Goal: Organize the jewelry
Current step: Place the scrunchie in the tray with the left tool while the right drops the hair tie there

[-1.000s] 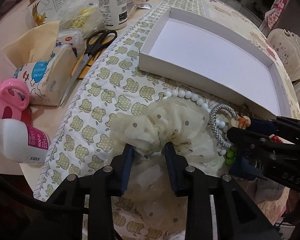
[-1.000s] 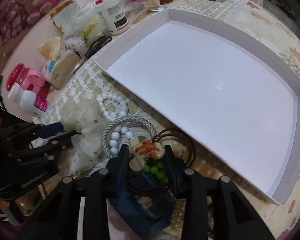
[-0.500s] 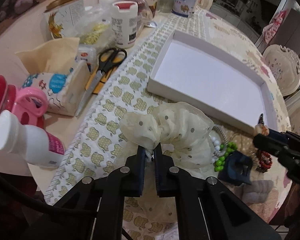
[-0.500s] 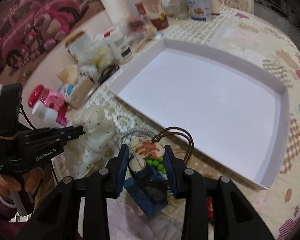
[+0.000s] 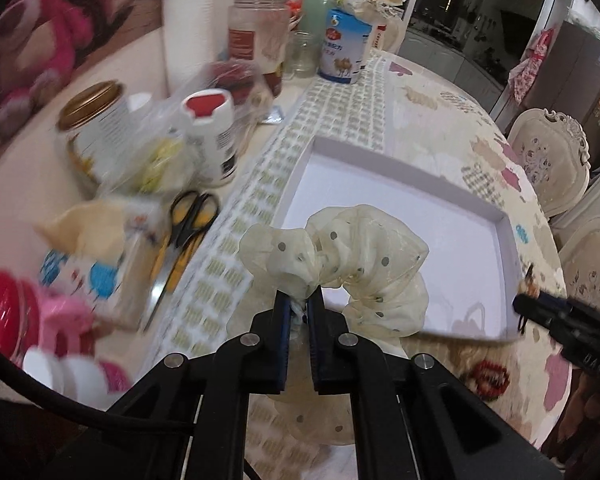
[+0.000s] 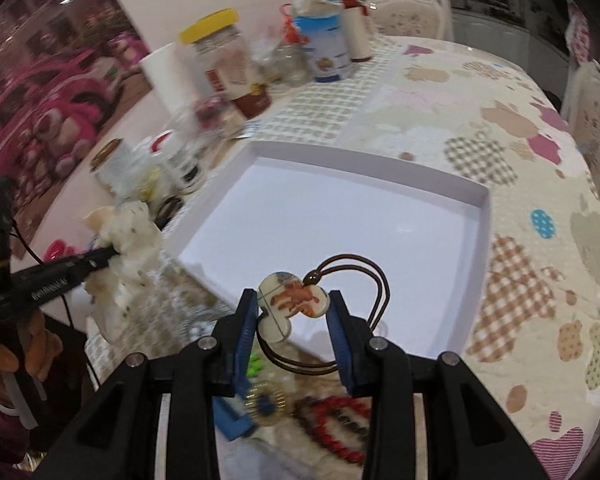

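My left gripper [image 5: 299, 307] is shut on a cream polka-dot scrunchie [image 5: 352, 260] and holds it in the air over the near edge of the white tray [image 5: 400, 168]. My right gripper [image 6: 293, 308] is shut on a cream-and-orange charm hair tie [image 6: 290, 300] with brown elastic loops [image 6: 364, 304], held above the tray's [image 6: 364, 164] near edge. The left gripper and scrunchie [image 6: 128, 232] show at the left of the right wrist view. The right gripper tip [image 5: 540, 306] shows at the right of the left wrist view.
More jewelry lies on the cloth below: a red bead bracelet [image 6: 336, 424], green beads [image 6: 256, 368], a blue clip [image 6: 232, 420]. Scissors [image 5: 184, 232], a tissue pack [image 5: 96, 276], jars and bottles [image 5: 208, 140] crowd the left side. Chairs [image 5: 552, 160] stand at the right.
Both grippers rose from the jewelry pile with their items and moved toward the tray. The left gripper closed on the scrunchie one second ago and has lifted it.
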`<move>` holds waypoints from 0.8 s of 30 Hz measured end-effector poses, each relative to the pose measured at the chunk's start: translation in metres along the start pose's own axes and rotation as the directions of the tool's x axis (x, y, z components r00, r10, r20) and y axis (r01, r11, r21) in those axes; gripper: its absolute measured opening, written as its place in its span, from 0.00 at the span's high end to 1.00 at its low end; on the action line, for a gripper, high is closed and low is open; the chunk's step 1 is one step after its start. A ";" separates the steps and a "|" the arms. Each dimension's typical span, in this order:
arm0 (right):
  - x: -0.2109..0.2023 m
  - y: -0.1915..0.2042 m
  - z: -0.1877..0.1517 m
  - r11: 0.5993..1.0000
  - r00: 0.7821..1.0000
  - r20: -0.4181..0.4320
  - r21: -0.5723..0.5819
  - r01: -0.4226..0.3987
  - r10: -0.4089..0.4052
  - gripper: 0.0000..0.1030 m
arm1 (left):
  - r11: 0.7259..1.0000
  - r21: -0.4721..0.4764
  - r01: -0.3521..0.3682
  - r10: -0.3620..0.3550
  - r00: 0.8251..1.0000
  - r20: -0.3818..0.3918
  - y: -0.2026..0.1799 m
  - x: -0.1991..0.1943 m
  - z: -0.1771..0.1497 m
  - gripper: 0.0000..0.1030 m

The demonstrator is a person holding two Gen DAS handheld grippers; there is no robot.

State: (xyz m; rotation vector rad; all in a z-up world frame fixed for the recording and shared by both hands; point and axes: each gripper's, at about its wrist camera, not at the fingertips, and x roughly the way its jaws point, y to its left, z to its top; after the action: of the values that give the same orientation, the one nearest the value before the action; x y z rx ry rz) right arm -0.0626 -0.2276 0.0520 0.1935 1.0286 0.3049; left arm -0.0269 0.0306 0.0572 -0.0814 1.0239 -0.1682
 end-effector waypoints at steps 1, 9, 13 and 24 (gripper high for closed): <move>0.004 -0.006 0.002 1.000 1.000 -0.006 0.013 0.009 -0.009 0.65 | 1.000 0.001 0.002 -0.002 1.000 -0.004 -0.003 0.005 0.006 0.98; 0.041 -0.039 0.002 0.993 0.996 -0.065 0.089 0.071 -0.066 0.65 | 0.998 0.045 -0.032 0.035 0.997 -0.063 -0.023 0.067 0.040 0.98; 0.060 -0.051 -0.003 0.988 0.991 -0.108 0.122 0.098 -0.085 0.65 | 0.997 0.065 -0.048 0.055 0.993 -0.104 -0.028 0.094 0.040 0.98; 0.077 -0.054 -0.006 0.985 0.985 -0.138 0.125 0.117 -0.099 0.52 | 0.994 0.088 -0.068 0.079 0.988 -0.130 -0.033 0.116 0.036 0.80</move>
State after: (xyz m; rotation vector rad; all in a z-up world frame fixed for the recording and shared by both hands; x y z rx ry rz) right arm -0.0220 -0.2523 -0.0299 0.2394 1.1872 0.1519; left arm 0.0595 -0.0223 -0.0166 0.0446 1.1503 -0.1506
